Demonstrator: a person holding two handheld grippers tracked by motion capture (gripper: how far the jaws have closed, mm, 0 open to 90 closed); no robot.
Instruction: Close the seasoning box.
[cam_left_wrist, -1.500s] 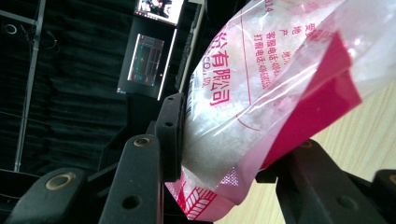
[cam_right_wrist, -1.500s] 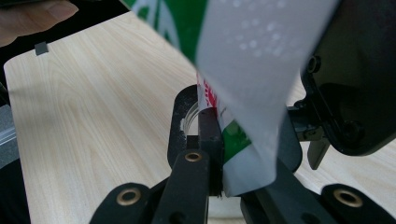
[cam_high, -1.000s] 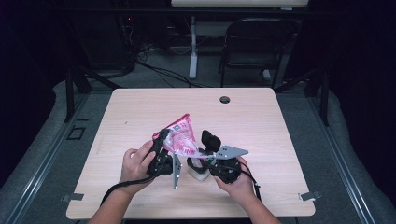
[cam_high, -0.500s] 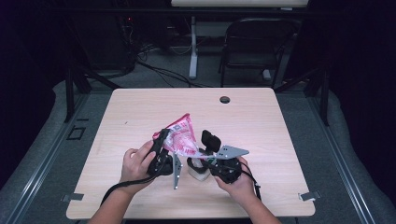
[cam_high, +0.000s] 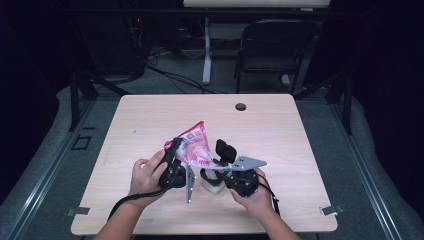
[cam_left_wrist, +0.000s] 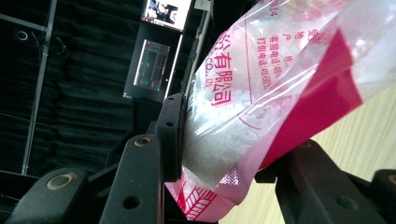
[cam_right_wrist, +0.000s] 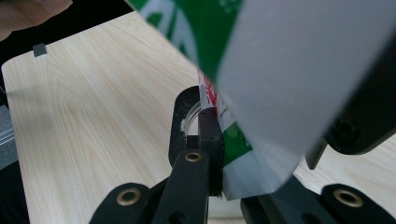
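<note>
A clear bag (cam_high: 196, 145) with pink print and white grains in it hangs tilted above the table's near middle. My left gripper (cam_high: 179, 152) is shut on it; in the left gripper view the bag (cam_left_wrist: 261, 93) bulges between the two black jaws of the left gripper (cam_left_wrist: 233, 135). Just to the right, my right gripper (cam_high: 216, 165) is held beside the bag. In the right gripper view the right gripper (cam_right_wrist: 275, 112) is shut on a green, white and grey package (cam_right_wrist: 280, 84), too close and blurred to name. Below it sits a white object (cam_high: 214, 186).
The light wooden table (cam_high: 150, 120) has a round cable hole (cam_high: 240, 106) near its far edge. A black chair (cam_high: 272, 45) and cables stand on the floor behind. Both hands are near the table's front edge, with bare wood at the left, right and back.
</note>
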